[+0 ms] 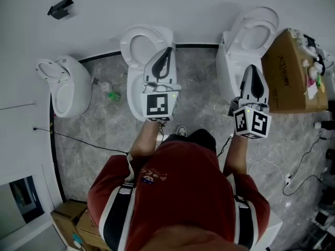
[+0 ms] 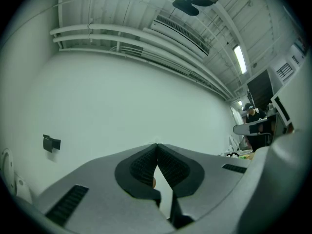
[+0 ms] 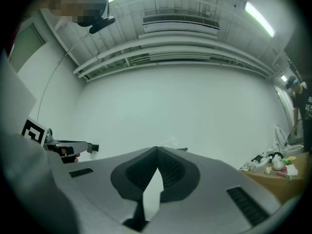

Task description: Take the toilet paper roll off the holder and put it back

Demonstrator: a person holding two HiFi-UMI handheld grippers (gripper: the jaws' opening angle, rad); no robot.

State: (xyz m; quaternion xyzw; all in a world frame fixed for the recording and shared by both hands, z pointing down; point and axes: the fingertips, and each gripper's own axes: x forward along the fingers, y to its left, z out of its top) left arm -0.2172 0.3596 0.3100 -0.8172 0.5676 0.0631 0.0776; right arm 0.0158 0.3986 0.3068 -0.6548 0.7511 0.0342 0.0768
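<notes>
Fingers (image 2: pixel 139 168) together — black wall holder (image 1: pixel 60 8)

1. The holder (image 1: pixel 60 8) is a small black bracket fixed on the plain white wall (image 1: pixel 172 4); it juts out from the wall.
2. It sits high on the left, above the leftmost toilet (image 1: pixel 65 85); in the left gripper view it shows low at the far left (image 2: pixel 51 143).

The left hand-held gripper (image 1: pixel 167 51) covers much of the middle white ceramic toilet (image 1: pixel 134 94). The small green object (image 1: pixel 113 95) on the grey marbled floor (image 1: pixel 204 106) and the dark fixture (image 1: pixel 60 8) on the white wall are too small to identify. The brown cardboard boxes (image 1: pixel 68 214) at lower left run off the edge.
</notes>
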